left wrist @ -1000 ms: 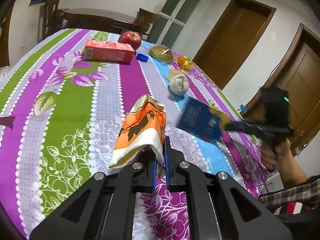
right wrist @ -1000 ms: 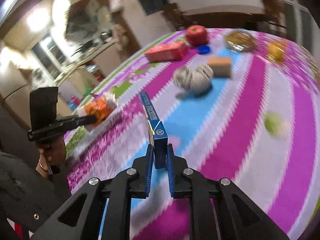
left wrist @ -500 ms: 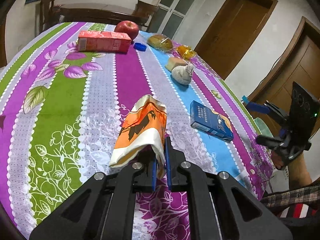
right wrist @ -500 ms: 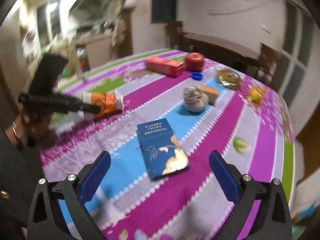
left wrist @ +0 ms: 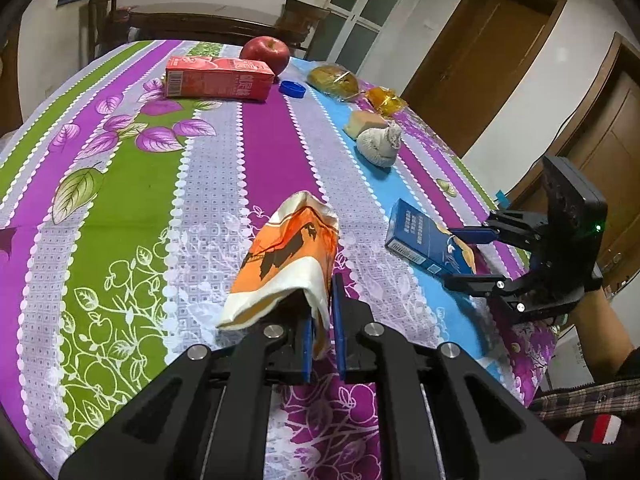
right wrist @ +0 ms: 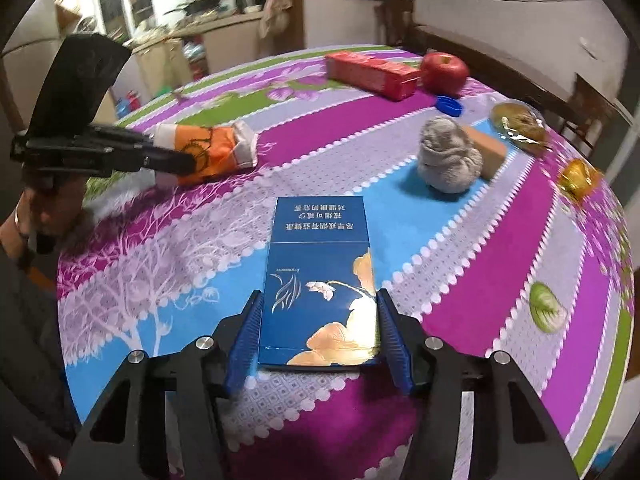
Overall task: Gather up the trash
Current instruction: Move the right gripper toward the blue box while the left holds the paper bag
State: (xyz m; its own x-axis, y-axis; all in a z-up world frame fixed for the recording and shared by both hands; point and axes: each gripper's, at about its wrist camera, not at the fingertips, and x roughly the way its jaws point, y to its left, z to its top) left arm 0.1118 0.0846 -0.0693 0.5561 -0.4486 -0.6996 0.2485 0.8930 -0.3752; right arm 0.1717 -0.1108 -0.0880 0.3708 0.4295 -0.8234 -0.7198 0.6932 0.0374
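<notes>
My left gripper (left wrist: 321, 320) is shut on the near edge of an orange and white paper bag (left wrist: 290, 258), which lies on the floral tablecloth (left wrist: 120, 200); it also shows in the right wrist view (right wrist: 208, 152). My right gripper (right wrist: 318, 332) is open, its jaws on either side of a flat blue cigarette box (right wrist: 320, 276) lying on the table. From the left wrist view the box (left wrist: 428, 240) sits between the right gripper's fingers (left wrist: 476, 236).
Further back lie a crumpled grey paper ball (right wrist: 448, 156), a tan block (right wrist: 486, 150), a red carton (right wrist: 372, 72), a red apple (right wrist: 444, 72), a blue bottle cap (right wrist: 450, 105), wrapped bread (right wrist: 518, 122) and a yellow wrapper (right wrist: 578, 176). The table edge is near on the right.
My right gripper let go of the blue box, which now lies flat on the table, then came back around it with open jaws. My left gripper still holds the bag.
</notes>
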